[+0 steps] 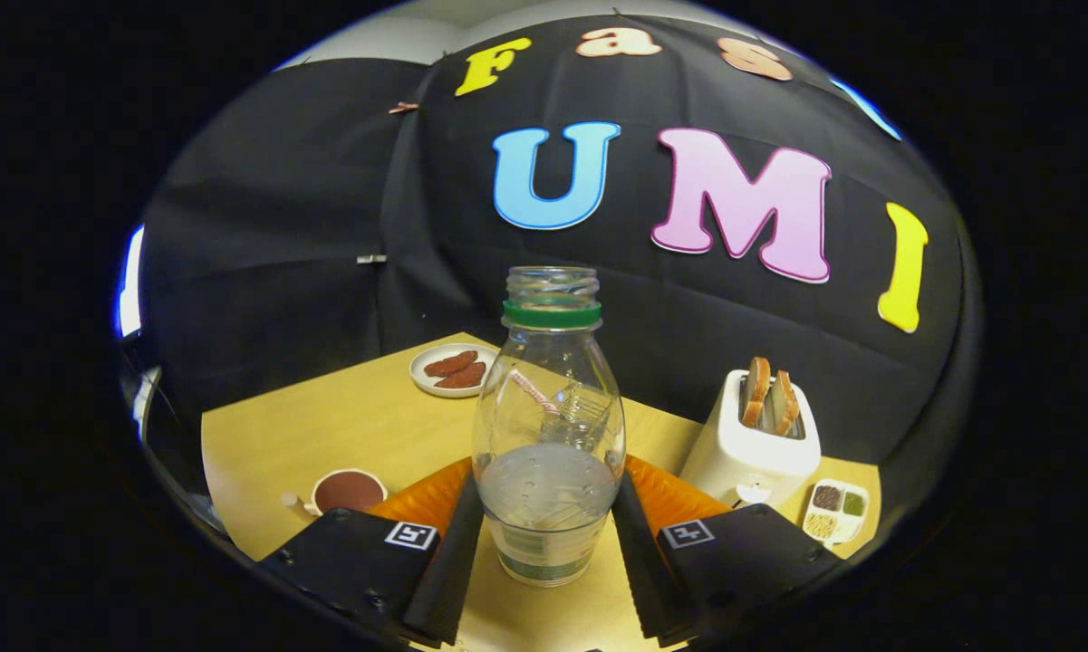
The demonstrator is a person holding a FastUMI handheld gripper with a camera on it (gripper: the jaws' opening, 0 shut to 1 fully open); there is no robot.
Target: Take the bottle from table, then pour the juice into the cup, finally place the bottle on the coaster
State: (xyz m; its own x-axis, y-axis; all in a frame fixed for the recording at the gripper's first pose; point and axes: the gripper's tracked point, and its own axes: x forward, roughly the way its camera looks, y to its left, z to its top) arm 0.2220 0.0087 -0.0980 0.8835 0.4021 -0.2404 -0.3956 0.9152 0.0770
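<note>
The gripper [548, 534] has its two black fingers set on either side of the bottle [548, 435], their inner faces against its lower body where the liquid sits, so it reads as clamped on the bottle rather than merely standing around it (whether the base is off the table or resting on it I cannot tell). The bottle is upright, clear plastic, uncapped, with a green ring under its open neck and liquid filling roughly the bottom third. Seen through its wall, just beyond it, is a clear ribbed cup [584, 418] with a striped straw [533, 391] leaning in it. My judgement is that the taking step is done or nearly so, while the pour has not begun, since the bottle shows no tilt; the placing comes after that. Beside the left finger sits a brown round pad with a pale rim [348, 491], probably the coaster, near the table's [326, 426] edge. A white plate [451, 369] with reddish pieces lies further back to the left; a white toaster [754, 444] holding two slices of bread stands close on the right, with a small divided dish [835, 512] in front of it. Room is freest to the left and forward over bare table; the toaster crowds the right, so any tipping swing is better kept away from it, and the set-down spot lies close to the table's drop-off.
</note>
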